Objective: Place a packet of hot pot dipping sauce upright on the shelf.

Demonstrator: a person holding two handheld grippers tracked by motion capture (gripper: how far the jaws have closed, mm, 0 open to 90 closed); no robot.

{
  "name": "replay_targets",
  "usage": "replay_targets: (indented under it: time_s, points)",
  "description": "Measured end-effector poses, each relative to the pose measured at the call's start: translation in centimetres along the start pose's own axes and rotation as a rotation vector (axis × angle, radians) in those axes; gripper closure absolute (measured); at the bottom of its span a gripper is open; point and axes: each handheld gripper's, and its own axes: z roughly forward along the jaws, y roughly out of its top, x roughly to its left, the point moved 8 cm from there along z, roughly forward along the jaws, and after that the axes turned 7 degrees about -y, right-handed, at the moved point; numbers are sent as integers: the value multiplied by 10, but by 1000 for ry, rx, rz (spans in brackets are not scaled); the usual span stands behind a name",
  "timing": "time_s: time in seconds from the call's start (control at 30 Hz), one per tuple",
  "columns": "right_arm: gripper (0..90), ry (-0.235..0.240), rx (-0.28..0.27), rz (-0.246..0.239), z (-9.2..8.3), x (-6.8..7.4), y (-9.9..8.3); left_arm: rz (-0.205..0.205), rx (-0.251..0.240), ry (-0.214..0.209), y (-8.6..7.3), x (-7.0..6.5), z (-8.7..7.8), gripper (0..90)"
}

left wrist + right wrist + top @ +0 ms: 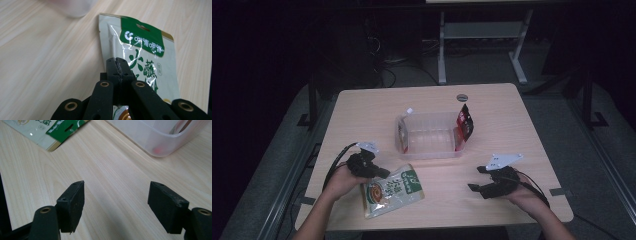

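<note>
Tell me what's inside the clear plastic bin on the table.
The clear plastic bin holds a dark red packet standing against its right end and another packet against its left wall. The middle looks bare. The packets' lower parts blur behind the cloudy walls, so anything small there can't be ruled out.

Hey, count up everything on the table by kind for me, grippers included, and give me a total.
Food packets: 3, the green and white packet lying flat, the red and black packet and a third packet standing in the bin
Clear plastic bin: 1
Grippers: 2, left gripper and right gripper
Total: 6
</note>
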Motion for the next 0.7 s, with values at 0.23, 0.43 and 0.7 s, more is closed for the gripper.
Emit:
replay_targets:
  time_s: [0.23,0.43,0.7]
  points:
    - [294,3,6,0,1,1,0,51,-10,0,21,-16,24,900]
    - [294,-1,5,2,0,0,0,66,-51,-2,29,-20,25,883]
    - [294,-4,1,10,-1,0,0,54,-125,56,17,-28,-11,899]
